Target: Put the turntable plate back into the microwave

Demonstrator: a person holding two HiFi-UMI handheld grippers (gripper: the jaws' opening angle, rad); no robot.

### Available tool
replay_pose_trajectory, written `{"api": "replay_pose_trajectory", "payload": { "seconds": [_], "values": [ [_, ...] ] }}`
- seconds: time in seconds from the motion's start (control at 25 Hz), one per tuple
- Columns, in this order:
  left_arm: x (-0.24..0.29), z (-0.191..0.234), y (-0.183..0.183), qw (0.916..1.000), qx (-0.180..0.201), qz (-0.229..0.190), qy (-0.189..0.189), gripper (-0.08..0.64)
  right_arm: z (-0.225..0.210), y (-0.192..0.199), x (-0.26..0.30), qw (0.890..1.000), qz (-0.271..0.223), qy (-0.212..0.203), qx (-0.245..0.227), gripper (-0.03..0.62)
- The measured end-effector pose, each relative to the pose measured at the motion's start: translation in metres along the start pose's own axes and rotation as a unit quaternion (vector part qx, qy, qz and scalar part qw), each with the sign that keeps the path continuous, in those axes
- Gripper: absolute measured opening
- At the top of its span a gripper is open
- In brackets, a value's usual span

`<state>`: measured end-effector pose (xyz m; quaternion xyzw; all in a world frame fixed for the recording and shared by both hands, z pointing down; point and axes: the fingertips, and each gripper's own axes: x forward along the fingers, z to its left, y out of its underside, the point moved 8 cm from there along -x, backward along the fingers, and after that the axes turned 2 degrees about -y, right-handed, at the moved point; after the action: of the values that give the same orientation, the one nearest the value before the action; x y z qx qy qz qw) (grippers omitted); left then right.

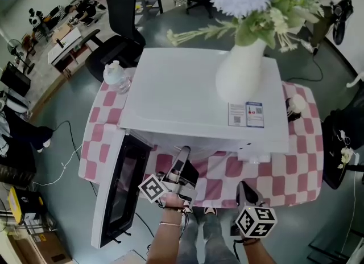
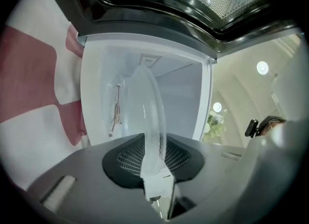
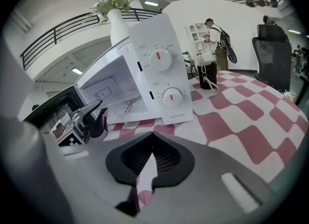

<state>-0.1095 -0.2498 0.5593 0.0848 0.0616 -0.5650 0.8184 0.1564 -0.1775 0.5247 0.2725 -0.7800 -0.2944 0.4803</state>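
Note:
The clear glass turntable plate (image 2: 147, 121) stands on edge, and my left gripper (image 2: 155, 170) is shut on its rim. It hangs just in front of the open cavity (image 2: 178, 88) of the white microwave (image 1: 187, 98). A small drive piece (image 2: 116, 113) lies on the cavity floor. The microwave door (image 1: 116, 189) hangs open beside the left gripper (image 1: 182, 163). My right gripper (image 1: 244, 192) is shut with nothing in it and hovers over the checkered cloth, off to the side of the control dials (image 3: 161, 60). From the right gripper view the left gripper (image 3: 89, 117) shows at the cavity mouth.
A white vase of flowers (image 1: 239, 69) stands on top of the microwave. A water bottle (image 1: 116, 78) sits at the table's far left and a dark cup (image 3: 207, 76) behind the microwave. The pink checkered cloth (image 1: 296, 172) covers the table. A black office chair (image 1: 119, 35) stands beyond it.

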Motion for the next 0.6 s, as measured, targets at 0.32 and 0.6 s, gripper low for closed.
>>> {"api": "replay_pose_trajectory", "payload": {
  "seconds": [0.32, 0.6],
  "values": [
    [0.012, 0.003, -0.005, 1.0000, -0.001, -0.001, -0.001, 0.094, -0.002, 0.000, 0.004, 1.000, 0.005, -0.006, 0.015, 0.011],
    [0.022, 0.007, -0.010, 1.0000, 0.000, -0.002, -0.003, 0.095, -0.002, 0.002, 0.009, 1.000, 0.013, -0.003, 0.008, 0.011]
  ]
}}
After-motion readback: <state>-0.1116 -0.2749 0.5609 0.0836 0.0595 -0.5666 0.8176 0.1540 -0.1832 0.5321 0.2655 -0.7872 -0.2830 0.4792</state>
